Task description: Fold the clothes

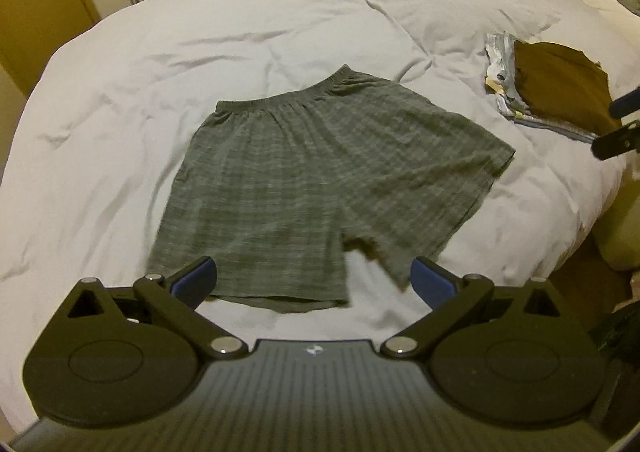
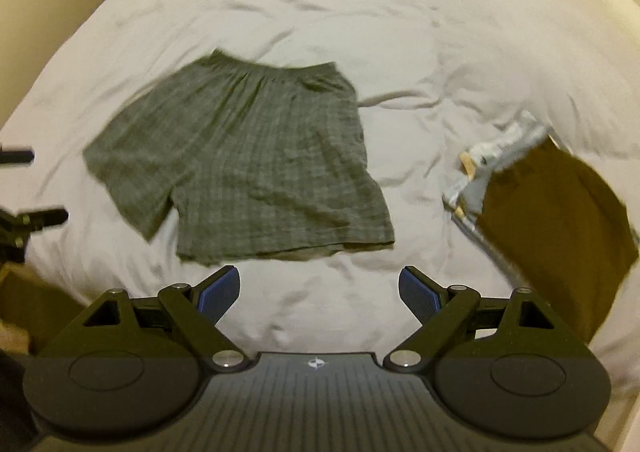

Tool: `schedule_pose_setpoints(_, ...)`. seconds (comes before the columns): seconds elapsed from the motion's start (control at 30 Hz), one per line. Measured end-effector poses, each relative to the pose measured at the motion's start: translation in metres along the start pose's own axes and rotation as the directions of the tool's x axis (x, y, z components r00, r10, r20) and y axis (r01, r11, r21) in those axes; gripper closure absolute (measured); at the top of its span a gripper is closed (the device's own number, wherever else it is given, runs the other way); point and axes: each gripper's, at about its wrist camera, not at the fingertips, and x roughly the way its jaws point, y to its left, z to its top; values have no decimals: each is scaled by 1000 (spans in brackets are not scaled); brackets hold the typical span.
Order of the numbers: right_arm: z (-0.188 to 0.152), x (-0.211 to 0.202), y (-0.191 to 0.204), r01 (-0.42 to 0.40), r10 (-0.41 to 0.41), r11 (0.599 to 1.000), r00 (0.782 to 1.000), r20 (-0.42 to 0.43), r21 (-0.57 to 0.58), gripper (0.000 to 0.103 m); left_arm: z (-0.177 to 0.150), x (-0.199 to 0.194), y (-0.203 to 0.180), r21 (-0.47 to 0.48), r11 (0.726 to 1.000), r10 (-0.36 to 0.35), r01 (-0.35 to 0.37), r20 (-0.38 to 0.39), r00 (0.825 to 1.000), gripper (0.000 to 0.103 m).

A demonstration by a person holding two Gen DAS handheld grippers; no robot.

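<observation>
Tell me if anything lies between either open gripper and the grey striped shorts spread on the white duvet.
Nothing visible does. Only bare white duvet separates the right gripper from the hem of the grey striped shorts, and the left gripper already hovers over their hem. The folded clothes stack sits off to the right, clear of both.

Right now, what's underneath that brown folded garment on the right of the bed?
The brown garment tops a stack of folded clothes; only pale grey and yellowish edges stick out on its left. How many pieces lie beneath is covered. The stack rests on the white duvet.
</observation>
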Motion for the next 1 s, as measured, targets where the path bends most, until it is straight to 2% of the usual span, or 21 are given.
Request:
schedule_pose_setpoints(0.17,5,7,-17,-39,39,992,999,3,-124,14,-3,-1,-23,-87,995,35,-38,-35,999,1)
schedule_pose_setpoints(0.37,22,19,-32,-8,8,980,1000,0,-200,15,-6,6,-31,-61,994,87,-88,-22,996,2)
schedule_pose_setpoints(0.57,47,14,-53,41,-36,967,999,25,-252,15,7,37,-48,6,1000,-6,6,25,1000,2)
schedule_pose_setpoints(0.63,57,16,-66,65,-59,963,998,29,-260,15,16,47,-60,54,998,-31,29,44,999,5)
schedule_pose_setpoints(0.73,75,24,-87,59,-49,958,998,41,-279,16,31,58,-80,100,993,-65,56,89,994,9)
schedule_pose_setpoints(0.77,82,28,-93,59,-48,953,998,46,-299,18,35,61,-85,100,993,-75,65,99,992,15)
schedule_pose_setpoints(0.8,89,34,-99,58,-44,944,998,49,-325,19,40,66,-92,95,993,-85,76,99,991,23)
schedule_pose_setpoints(0.87,104,47,-107,45,-23,914,998,58,-404,23,49,78,-113,75,994,-83,76,93,992,27)
schedule_pose_setpoints(0.93,117,62,-113,28,12,859,997,75,-511,25,58,90,-136,54,996,-78,73,86,993,27)
schedule_pose_setpoints(1.0,128,79,-119,14,57,779,994,92,-627,28,67,102,-158,34,997,-72,70,79,994,27)
